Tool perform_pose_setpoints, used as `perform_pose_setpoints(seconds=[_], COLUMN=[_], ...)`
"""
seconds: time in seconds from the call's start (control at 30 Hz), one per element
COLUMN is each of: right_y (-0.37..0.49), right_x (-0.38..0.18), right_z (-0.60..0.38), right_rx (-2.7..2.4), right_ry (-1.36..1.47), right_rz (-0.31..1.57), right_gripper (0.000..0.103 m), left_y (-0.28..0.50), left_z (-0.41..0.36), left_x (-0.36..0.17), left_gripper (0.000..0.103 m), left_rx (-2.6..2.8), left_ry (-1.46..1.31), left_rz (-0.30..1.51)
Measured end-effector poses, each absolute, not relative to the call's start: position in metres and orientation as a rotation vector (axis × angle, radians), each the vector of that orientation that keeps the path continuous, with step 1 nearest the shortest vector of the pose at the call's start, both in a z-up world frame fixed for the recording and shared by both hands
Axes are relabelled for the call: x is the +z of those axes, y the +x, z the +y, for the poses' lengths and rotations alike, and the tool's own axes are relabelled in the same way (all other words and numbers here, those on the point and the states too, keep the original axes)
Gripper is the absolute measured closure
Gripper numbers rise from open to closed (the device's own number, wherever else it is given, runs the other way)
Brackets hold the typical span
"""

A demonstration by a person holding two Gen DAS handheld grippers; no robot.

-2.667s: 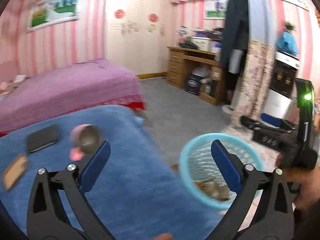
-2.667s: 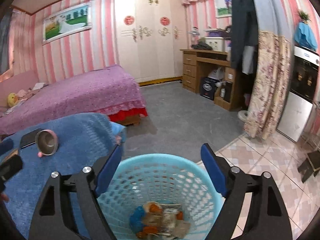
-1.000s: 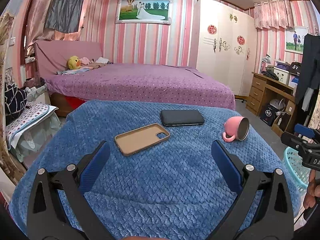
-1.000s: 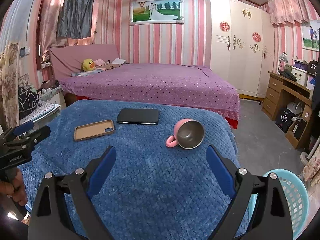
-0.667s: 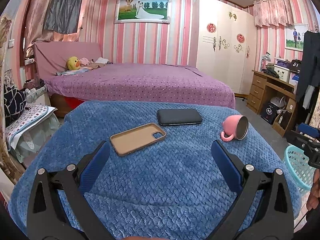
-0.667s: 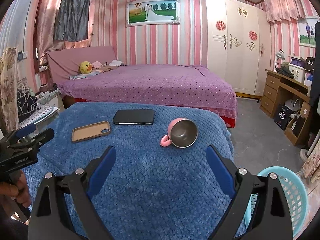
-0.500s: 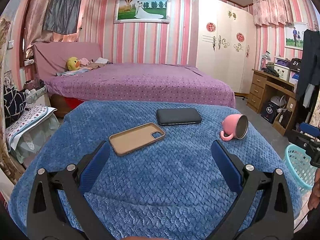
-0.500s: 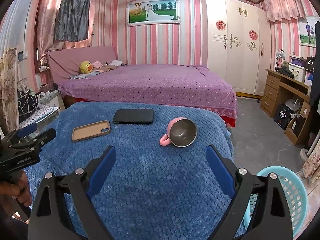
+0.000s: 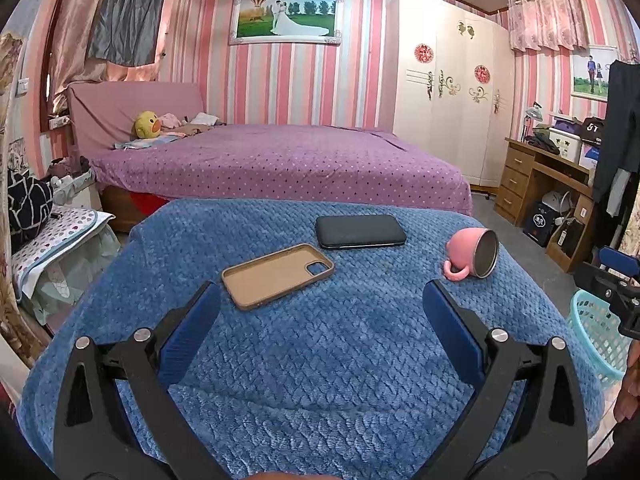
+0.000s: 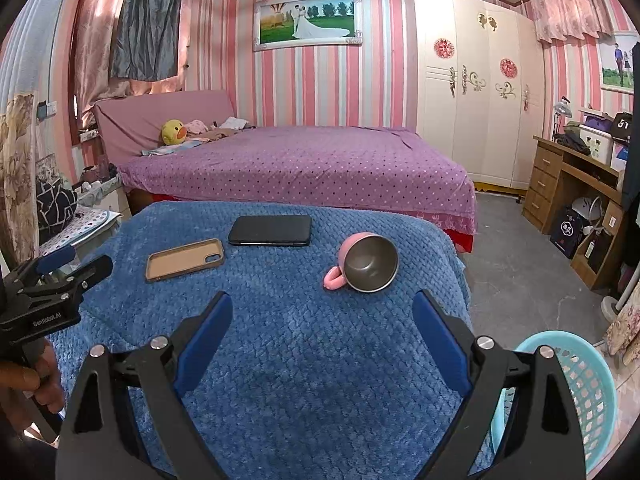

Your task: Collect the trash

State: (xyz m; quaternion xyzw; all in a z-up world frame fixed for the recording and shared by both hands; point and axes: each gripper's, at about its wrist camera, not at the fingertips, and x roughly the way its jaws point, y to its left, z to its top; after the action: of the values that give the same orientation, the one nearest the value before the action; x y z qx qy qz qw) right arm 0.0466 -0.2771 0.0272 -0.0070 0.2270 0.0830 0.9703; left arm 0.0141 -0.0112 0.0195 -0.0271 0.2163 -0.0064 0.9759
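A light blue plastic basket (image 10: 584, 384) stands on the floor at the right of a table under a blue blanket (image 10: 304, 344); it shows at the right edge of the left wrist view too, basket (image 9: 592, 332). Its inside is hidden. My left gripper (image 9: 320, 320) is open over the near part of the blanket, nothing between its fingers. My right gripper (image 10: 322, 328) is open as well, over the blanket's near right part, left of the basket. No loose trash shows on the blanket.
On the blanket lie a tan phone case (image 9: 278, 274), a black phone (image 9: 360, 231) and a pink mug (image 10: 366, 266) tipped on its side. Behind stands a purple bed (image 9: 280, 160). A wooden desk (image 10: 576, 184) is at the right, grey floor (image 10: 528, 264) between.
Both grippers swung from the basket to face the blanket-covered table. Over the last second the views only drifted slightly; both grippers stay open and empty.
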Motion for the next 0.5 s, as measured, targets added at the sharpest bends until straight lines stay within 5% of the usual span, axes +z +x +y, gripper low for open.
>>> perform_pose_setpoints(seconds=[0.5], right_y=[0.0468], right_x=[0.0247], right_z=[-0.2731], right_rx=[0.166], right_ry=[-0.018], right_rz=[0.457], right_gripper=[0.013], left_y=[0.0134], left_z=[-0.006], left_x=[0.0193], left_gripper=[0.005], left_rx=[-0.008], left_ry=[-0.06], left_rz=[0.434])
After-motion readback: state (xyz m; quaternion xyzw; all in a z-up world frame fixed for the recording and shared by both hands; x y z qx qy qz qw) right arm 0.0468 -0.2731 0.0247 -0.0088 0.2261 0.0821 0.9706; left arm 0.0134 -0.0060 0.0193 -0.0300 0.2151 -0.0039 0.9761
